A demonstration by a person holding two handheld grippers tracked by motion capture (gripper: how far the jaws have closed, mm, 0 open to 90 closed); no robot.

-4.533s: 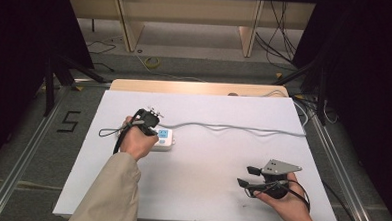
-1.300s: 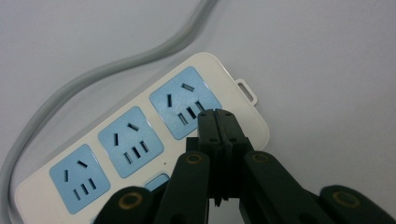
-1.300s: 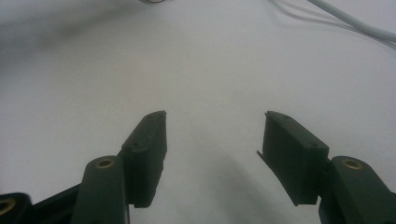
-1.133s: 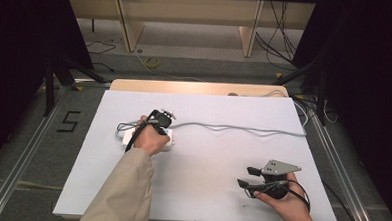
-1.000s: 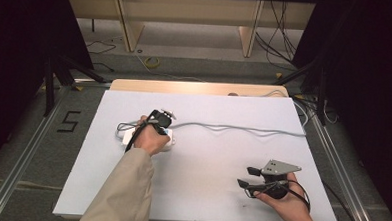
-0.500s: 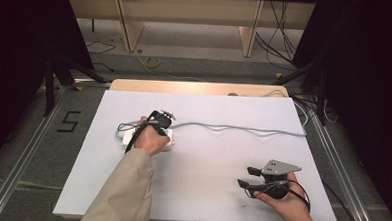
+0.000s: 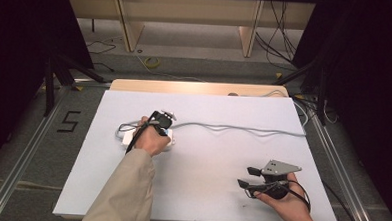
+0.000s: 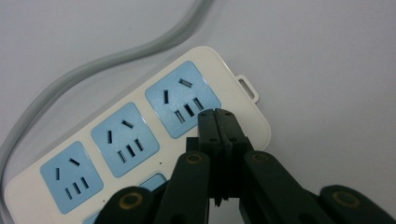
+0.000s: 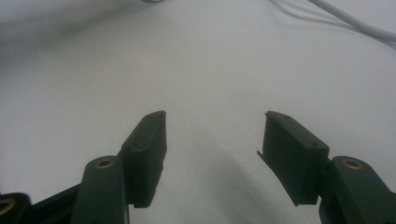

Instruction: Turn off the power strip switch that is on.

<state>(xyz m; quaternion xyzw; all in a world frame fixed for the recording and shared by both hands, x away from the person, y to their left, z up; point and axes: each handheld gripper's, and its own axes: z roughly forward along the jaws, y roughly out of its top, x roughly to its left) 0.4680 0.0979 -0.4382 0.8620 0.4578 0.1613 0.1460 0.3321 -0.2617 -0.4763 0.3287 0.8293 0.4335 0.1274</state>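
While the left tool [image 8: 217, 114], jaws closed with nothing between them, presses its tips on the power strip [image 8: 140, 135] at mid-left of the surface [image 7: 217, 161], probably at a switch, the right tool [image 9: 212, 156] waits open, well apart.

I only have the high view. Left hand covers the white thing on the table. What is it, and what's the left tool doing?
Observer: It's a power strip with blue socket panels. The left tool is shut, tips over the end socket panel.
Operator: Anything between the jaws?
Observer: Nothing; they meet flush in the left gripper view.
Operator: Right tool holding something?
Observer: No. The right tool is open, with bare white table between the jaws.
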